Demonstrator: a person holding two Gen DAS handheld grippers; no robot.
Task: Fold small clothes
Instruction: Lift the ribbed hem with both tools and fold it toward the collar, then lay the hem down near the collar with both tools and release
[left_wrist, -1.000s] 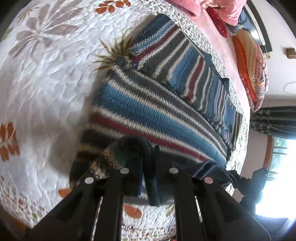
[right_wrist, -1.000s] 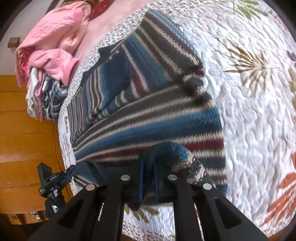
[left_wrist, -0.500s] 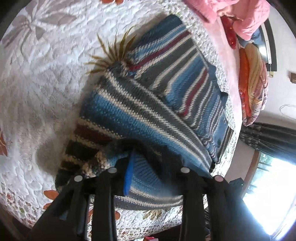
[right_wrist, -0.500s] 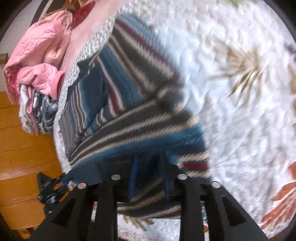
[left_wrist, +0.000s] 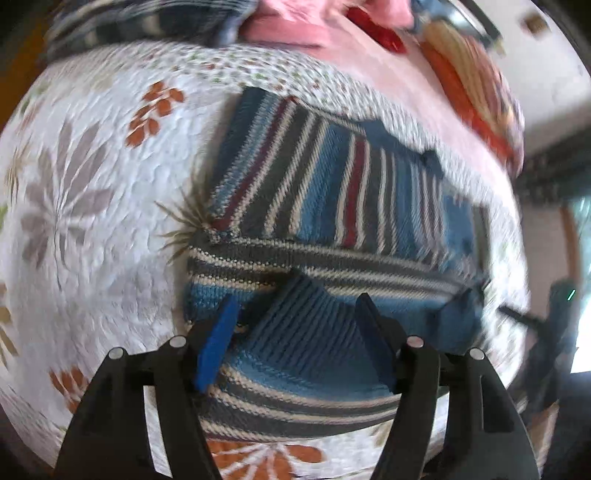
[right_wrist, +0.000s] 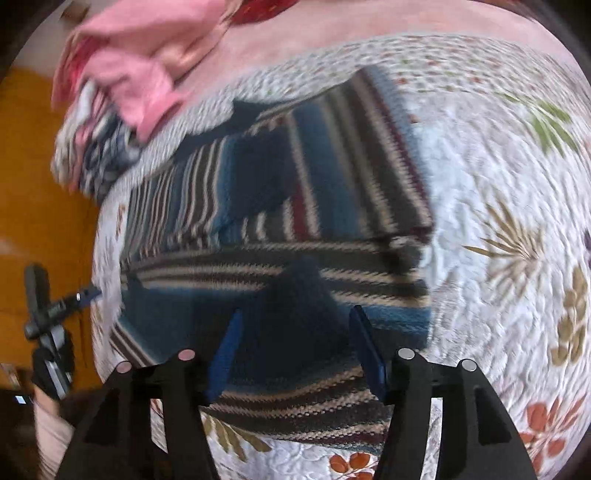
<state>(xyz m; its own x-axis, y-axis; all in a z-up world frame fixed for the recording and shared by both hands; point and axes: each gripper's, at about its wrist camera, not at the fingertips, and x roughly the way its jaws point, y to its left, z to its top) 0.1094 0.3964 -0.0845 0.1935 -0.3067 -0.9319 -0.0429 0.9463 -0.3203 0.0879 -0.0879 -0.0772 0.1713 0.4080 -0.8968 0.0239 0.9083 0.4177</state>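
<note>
Both views are motion-blurred. The striped knit sweater (left_wrist: 332, 206) lies flat on the white floral quilt (left_wrist: 92, 221) that covers the bed, its bands running blue, grey, cream and dark red. The garment is partly folded: a near band of cloth with horizontal stripes lies across the lower part, and beyond it the stripes run lengthwise toward the far edge of the quilt. In the right wrist view the same sweater (right_wrist: 295, 221) sits left of centre on the quilt (right_wrist: 498, 184), with bare quilt to its right. The left gripper (left_wrist: 295, 332) has its jaws spread wide, released; nothing is pinched between the blue finger pads (left_wrist: 216, 343), and knit fabric shows in the gap below them. Whether the pads touch the cloth cannot be told. The right gripper (right_wrist: 293, 339) is likewise spread apart and empty, hanging over the near folded band of the sweater. The right gripper also shows at the right edge of the left wrist view (left_wrist: 554, 325), blurred, and the left gripper shows at the left edge of the right wrist view (right_wrist: 48, 314). A heap of pink clothing (right_wrist: 147, 66) lies past the far edge of the quilt, on a pink sheet (right_wrist: 332, 33). Orange-brown wood panelling (right_wrist: 37, 184) fills the left of that view.
</note>
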